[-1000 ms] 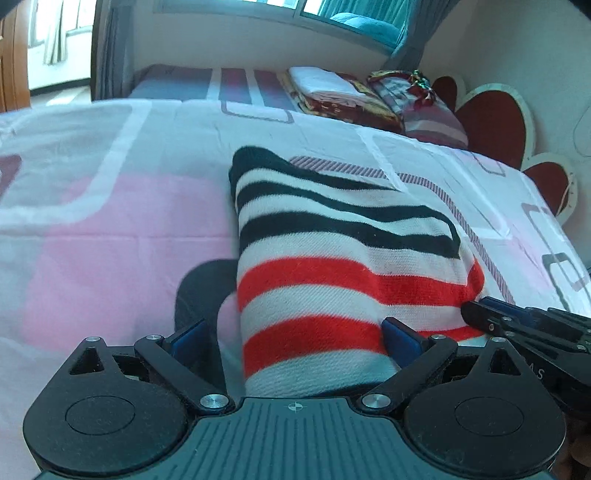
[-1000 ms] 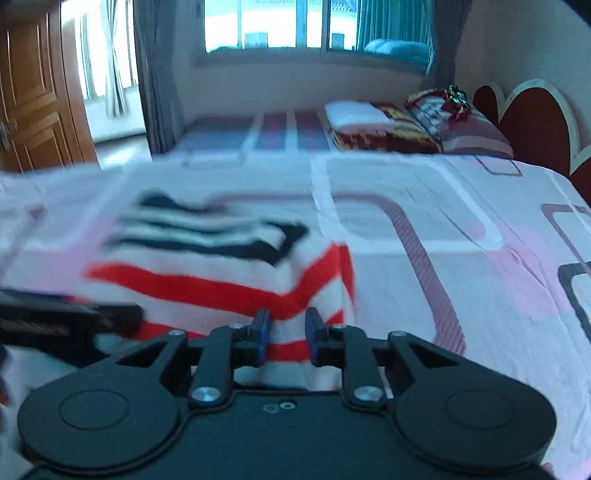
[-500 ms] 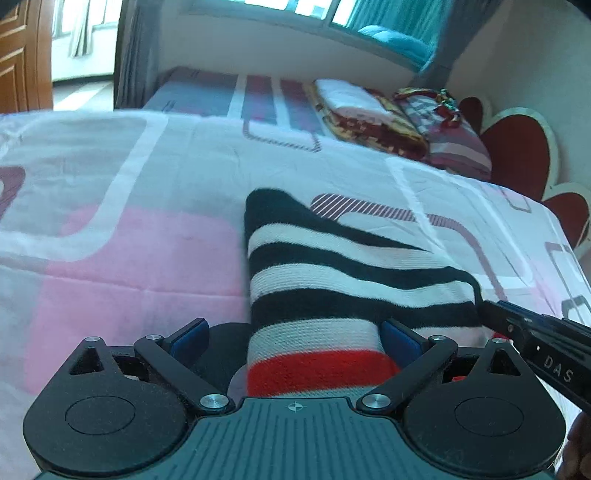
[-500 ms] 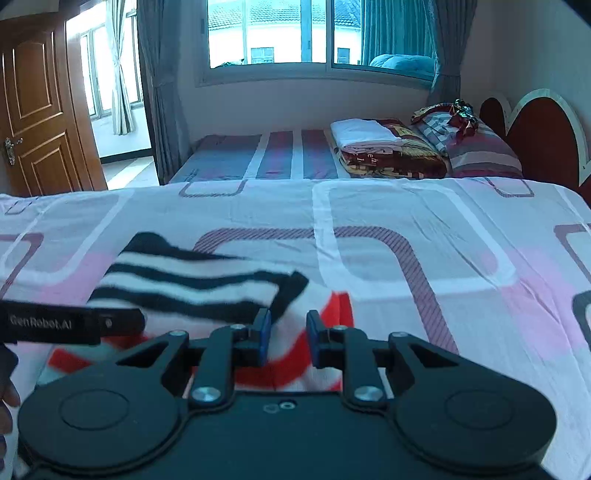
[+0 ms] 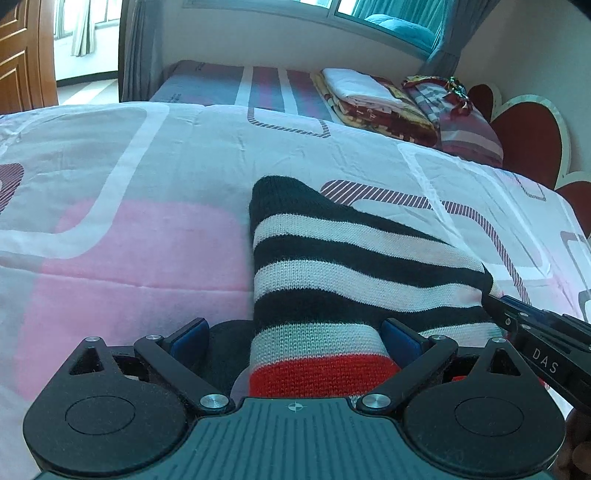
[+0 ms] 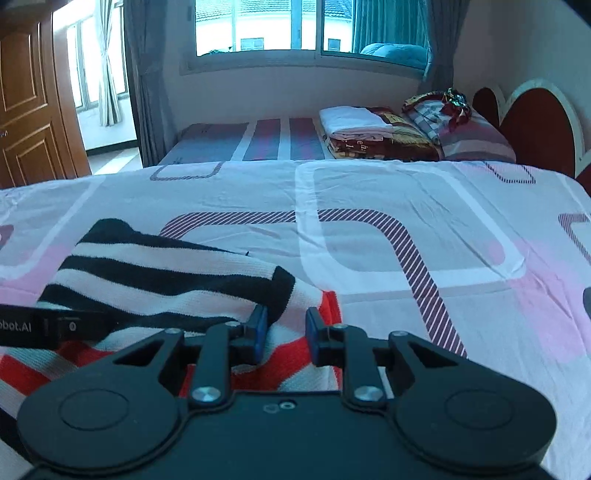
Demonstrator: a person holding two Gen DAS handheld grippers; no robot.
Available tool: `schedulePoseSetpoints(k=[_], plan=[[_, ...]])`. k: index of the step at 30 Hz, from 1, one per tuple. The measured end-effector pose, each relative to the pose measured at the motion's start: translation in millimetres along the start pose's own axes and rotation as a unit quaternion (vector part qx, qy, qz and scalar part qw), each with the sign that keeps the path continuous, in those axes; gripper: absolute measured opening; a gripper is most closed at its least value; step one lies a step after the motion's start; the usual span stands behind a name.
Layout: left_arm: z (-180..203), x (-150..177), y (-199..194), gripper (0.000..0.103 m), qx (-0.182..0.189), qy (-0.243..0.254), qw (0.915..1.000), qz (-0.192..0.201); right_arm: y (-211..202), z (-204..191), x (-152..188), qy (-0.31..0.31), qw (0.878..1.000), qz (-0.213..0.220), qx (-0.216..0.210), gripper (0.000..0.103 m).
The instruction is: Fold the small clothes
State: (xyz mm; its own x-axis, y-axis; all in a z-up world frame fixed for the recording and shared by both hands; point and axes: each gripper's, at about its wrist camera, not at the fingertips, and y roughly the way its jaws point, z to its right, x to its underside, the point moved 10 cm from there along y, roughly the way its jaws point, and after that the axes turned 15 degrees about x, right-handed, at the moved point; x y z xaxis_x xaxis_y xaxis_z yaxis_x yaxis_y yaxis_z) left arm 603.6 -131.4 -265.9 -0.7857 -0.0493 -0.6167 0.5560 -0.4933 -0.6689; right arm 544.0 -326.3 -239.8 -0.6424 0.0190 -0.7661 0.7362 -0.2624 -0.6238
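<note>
Furthest left stands a brown wooden door [image 6: 33, 110], then grey curtains [image 6: 147, 92] beside a window [image 6: 258, 26]. The left gripper [image 5: 293, 334] hovers low over the bed [image 5: 110, 240], its blue fingers [image 5: 190, 338] spread wide on either side of the near end of a striped knit garment [image 5: 332, 266], not pressing it. The garment, banded black, white and red, lies folded on the pink and white bedsheet. Just right of it, the right gripper [image 6: 283, 334] has its fingers [image 6: 259, 328] drawn narrow over the garment's right edge; whether they pinch the cloth I cannot tell. Further right, folded blankets [image 6: 369, 133] and a pillow [image 6: 469, 136] lie by the red headboard [image 6: 535, 118].
</note>
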Motion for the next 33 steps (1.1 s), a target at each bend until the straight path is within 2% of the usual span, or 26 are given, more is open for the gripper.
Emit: schedulePoseSetpoints(k=[9, 15, 20, 23, 26, 28, 30, 33], plan=[[9, -1, -13, 0.099, -0.033, 0.032, 0.9989, 0.008, -12, -1, -4, -0.009, 1.000, 0.000, 0.003, 0.024], [23, 7, -38, 0.099, -0.042, 0.054, 0.9976, 0.010, -50, 4, -6, 0.003, 1.000, 0.024, -0.011, 0.028], [36, 31, -51, 0.099, -0.037, 0.063, 0.9973, -0.001, -85, 3, 9, 0.004, 0.999, 0.034, -0.032, 0.029], [38, 39, -52, 0.099, -0.046, 0.075, 0.9961, 0.007, -84, 3, 27, -0.007, 1.000, 0.016, -0.024, 0.029], [41, 39, -54, 0.099, -0.056, 0.084, 0.9949, 0.007, -71, 9, 45, -0.019, 1.000, -0.001, 0.004, 0.030], [41, 39, -56, 0.099, -0.059, 0.086, 0.9946, 0.008, -66, 15, 49, 0.002, 1.000, -0.005, 0.000, 0.037], [43, 40, -59, 0.099, -0.062, 0.089, 0.9941, 0.009, -66, 20, 50, 0.020, 1.000, -0.012, -0.004, 0.038], [45, 40, -62, 0.099, -0.066, 0.089, 0.9938, 0.009, -71, 21, 49, 0.016, 1.000, -0.006, -0.006, 0.038]])
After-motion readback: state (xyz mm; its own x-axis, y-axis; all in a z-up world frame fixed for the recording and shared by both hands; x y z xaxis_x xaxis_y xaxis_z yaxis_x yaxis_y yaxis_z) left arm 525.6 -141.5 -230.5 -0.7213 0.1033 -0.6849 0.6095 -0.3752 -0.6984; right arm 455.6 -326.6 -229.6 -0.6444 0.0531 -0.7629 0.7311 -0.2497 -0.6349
